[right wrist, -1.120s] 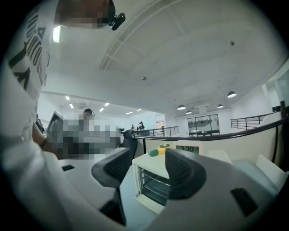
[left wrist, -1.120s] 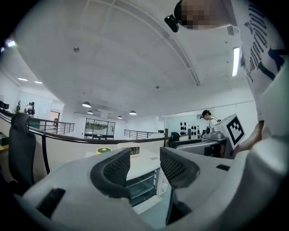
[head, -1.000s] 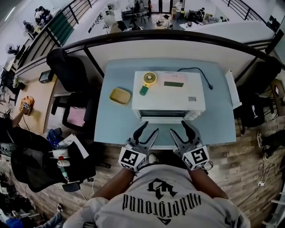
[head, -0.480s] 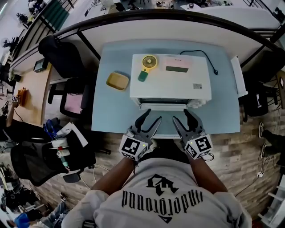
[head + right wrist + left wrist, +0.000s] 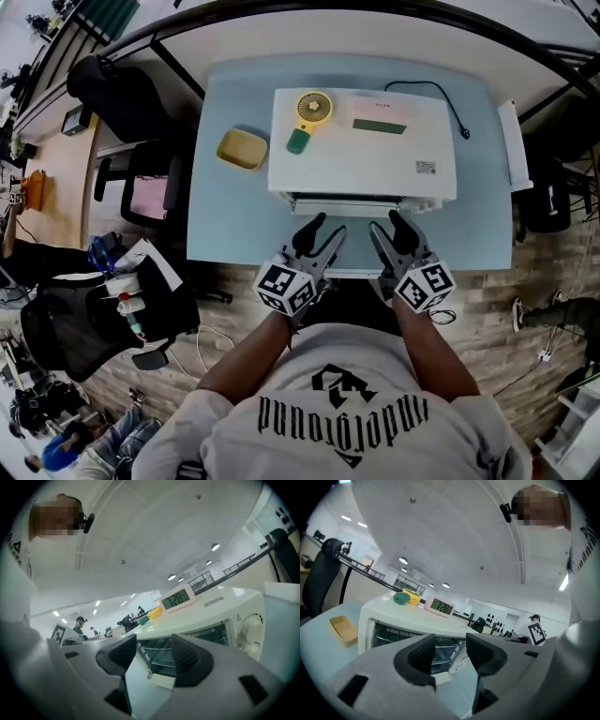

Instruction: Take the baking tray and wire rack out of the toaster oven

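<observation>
While the left gripper and right gripper sit open and empty before the toaster oven, right jaws just closing slightly, nothing's out yet; wire rack looks to be inside.

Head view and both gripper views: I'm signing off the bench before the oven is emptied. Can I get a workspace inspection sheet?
Surface: pale blue table, with the oven at its middle.
Job's things: white oven; rack visible inside; tray not made out.
Clutter: yellow fan and clock on the oven; yellow dish left of it; white board at the table's right edge.
Grippers: left gripper and right gripper open in front of the oven, holding nothing; right fingers have just been closing slightly.
Cables: black cord lies on the table by the oven's right rear.
Surroundings: black chairs at left; wood floor.
</observation>
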`<state>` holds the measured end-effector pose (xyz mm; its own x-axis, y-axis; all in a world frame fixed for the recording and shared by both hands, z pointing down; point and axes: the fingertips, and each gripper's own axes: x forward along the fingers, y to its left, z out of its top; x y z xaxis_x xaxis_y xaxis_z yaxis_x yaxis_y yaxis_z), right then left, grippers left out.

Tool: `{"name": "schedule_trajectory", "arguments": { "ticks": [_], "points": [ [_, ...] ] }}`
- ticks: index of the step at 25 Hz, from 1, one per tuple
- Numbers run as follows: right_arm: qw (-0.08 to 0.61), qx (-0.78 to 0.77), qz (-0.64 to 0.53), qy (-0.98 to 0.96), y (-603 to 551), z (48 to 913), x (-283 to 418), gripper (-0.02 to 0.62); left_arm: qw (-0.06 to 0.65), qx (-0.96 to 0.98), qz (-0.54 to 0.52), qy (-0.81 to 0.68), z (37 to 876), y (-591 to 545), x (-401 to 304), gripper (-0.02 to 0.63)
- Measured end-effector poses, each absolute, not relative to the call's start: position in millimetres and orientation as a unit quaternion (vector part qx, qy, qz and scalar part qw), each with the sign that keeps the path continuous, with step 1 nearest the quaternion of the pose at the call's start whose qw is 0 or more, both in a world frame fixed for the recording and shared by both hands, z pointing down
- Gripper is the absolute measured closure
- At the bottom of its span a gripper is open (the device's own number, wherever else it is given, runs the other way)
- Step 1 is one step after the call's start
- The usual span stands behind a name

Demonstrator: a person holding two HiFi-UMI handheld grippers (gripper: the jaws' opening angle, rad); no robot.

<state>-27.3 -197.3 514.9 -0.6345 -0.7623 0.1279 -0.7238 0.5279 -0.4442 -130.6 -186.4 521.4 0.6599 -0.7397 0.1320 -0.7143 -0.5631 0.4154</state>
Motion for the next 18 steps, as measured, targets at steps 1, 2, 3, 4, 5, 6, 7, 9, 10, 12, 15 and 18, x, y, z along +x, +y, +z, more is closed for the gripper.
{"name": "schedule_trajectory", "arguments": {
  "ticks": [1, 2, 3, 4, 5, 6, 7, 9, 10, 12, 15, 18],
  "points": [
    [0.046, -0.426, -0.246, 0.869, -201, 520, -26, 0.370, 0.236, 0.880, -0.036, -0.410, 527, -190, -130, 0.392],
    [0.052, -0.427, -0.258, 0.865, -204, 525, -24, 0.371, 0.249, 0.877, -0.043, -0.409, 533, -193, -128, 0.393],
    [0.057, -0.428, -0.271, 0.860, -206, 531, -22, 0.371, 0.261, 0.874, -0.047, -0.407, 539, -195, -127, 0.391],
    [0.064, -0.429, -0.285, 0.855, -209, 537, -20, 0.371, 0.273, 0.871, -0.052, -0.406, 544, -197, -125, 0.391],
    [0.072, -0.429, -0.298, 0.850, -211, 543, -19, 0.371, 0.287, 0.867, -0.059, -0.404, 550, -199, -124, 0.391],
    [0.081, -0.429, -0.311, 0.844, -214, 548, -17, 0.374, 0.302, 0.861, -0.067, -0.403, 557, -202, -124, 0.392],
    [0.090, -0.430, -0.323, 0.838, -218, 553, -15, 0.379, 0.318, 0.855, -0.077, -0.402, 563, -205, -123, 0.393],
    [0.107, -0.431, -0.346, 0.826, -225, 560, -12, 0.383, 0.346, 0.842, -0.094, -0.402, 575, -211, -122, 0.393],
    [0.115, -0.432, -0.355, 0.821, -228, 564, -11, 0.386, 0.358, 0.836, -0.102, -0.403, 581, -214, -122, 0.393],
    [0.130, -0.432, -0.372, 0.811, -235, 573, -8, 0.390, 0.380, 0.822, -0.121, -0.405, 589, -221, -124, 0.393],
    [0.152, -0.432, -0.398, 0.795, -244, 583, -7, 0.393, 0.409, 0.801, -0.149, -0.412, 600, -231, -127, 0.393],
    [0.174, -0.434, -0.420, 0.778, -253, 590, -5, 0.399, 0.431, 0.780, -0.174, -0.418, 609, -243, -131, 0.393]
  ]
}}
